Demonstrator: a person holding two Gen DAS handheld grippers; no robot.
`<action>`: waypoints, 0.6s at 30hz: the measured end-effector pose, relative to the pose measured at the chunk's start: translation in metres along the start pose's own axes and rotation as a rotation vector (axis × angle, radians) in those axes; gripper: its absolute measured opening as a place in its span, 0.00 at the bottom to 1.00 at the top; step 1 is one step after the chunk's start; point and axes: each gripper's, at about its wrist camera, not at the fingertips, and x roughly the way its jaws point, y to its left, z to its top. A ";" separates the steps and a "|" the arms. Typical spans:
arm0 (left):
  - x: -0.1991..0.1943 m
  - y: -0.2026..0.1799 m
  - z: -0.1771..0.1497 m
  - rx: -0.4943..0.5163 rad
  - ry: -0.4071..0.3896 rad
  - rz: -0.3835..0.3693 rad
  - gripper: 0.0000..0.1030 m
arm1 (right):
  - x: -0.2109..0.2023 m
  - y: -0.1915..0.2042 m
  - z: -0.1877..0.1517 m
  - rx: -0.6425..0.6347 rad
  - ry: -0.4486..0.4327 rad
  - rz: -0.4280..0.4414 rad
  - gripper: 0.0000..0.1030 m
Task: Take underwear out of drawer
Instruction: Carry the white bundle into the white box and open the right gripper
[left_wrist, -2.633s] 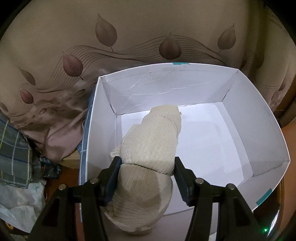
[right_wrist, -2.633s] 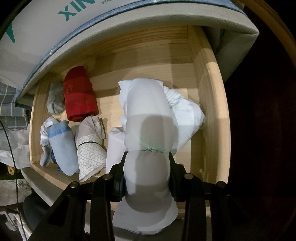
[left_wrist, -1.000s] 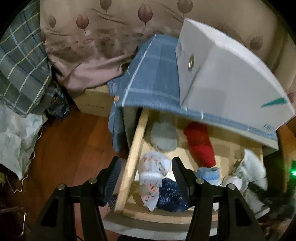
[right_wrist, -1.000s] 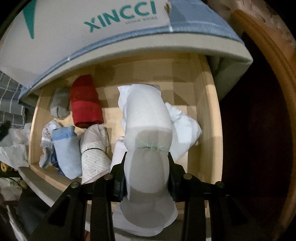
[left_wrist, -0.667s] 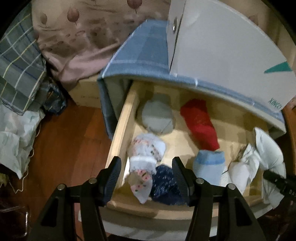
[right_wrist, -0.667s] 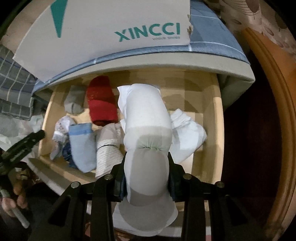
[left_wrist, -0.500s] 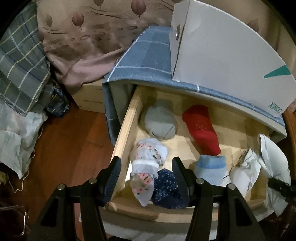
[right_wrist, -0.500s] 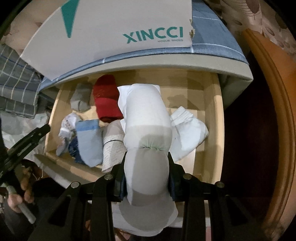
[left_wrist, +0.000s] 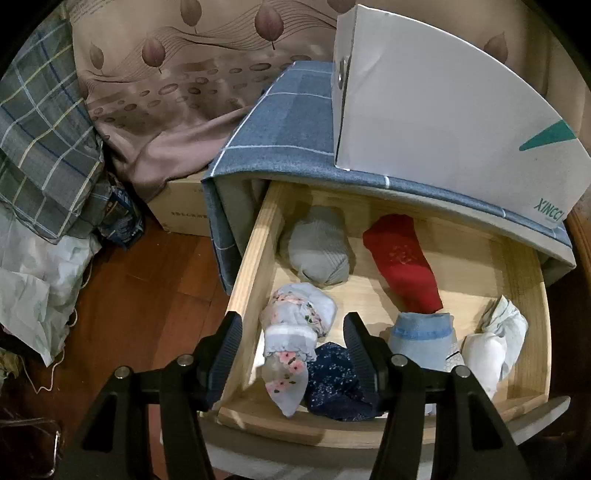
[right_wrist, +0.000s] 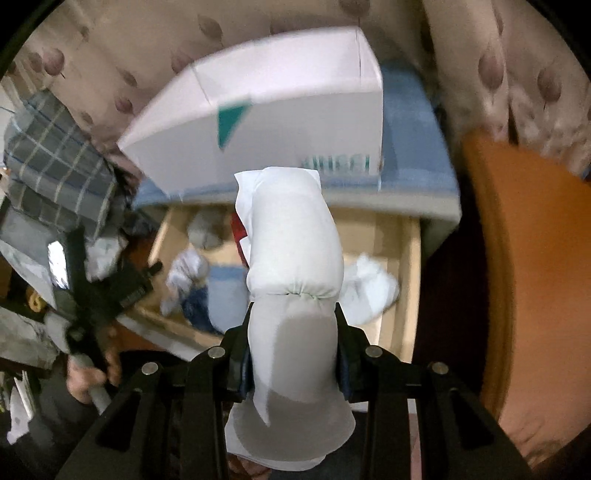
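Grip firmly with your right tool (right_wrist: 293, 354) clamped on the white roll (right_wrist: 293, 251), and lower your open left tool (left_wrist: 293, 345) squarely over the floral pair (left_wrist: 291, 328).

drawer (left_wrist: 255, 251): pulled out under cabinet top | box (left_wrist: 443, 110): on cloth (left_wrist: 288, 133) above drawer | rolled underwear (left_wrist: 295, 332): in drawer, front left, between left claw (left_wrist: 293, 345) fingers | floor (left_wrist: 140, 295): left of drawer

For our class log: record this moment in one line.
right gripper: shut on rolled white underwear | left gripper: open above floral roll | wooden drawer: open
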 end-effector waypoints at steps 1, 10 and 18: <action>0.000 0.000 0.000 -0.002 0.000 0.001 0.57 | -0.009 0.001 0.007 0.000 -0.026 0.002 0.31; -0.001 0.000 0.001 -0.005 0.001 -0.012 0.57 | -0.058 0.015 0.092 -0.035 -0.206 -0.041 0.31; 0.001 -0.002 0.003 -0.005 0.005 -0.009 0.57 | -0.030 0.028 0.158 -0.062 -0.229 -0.110 0.31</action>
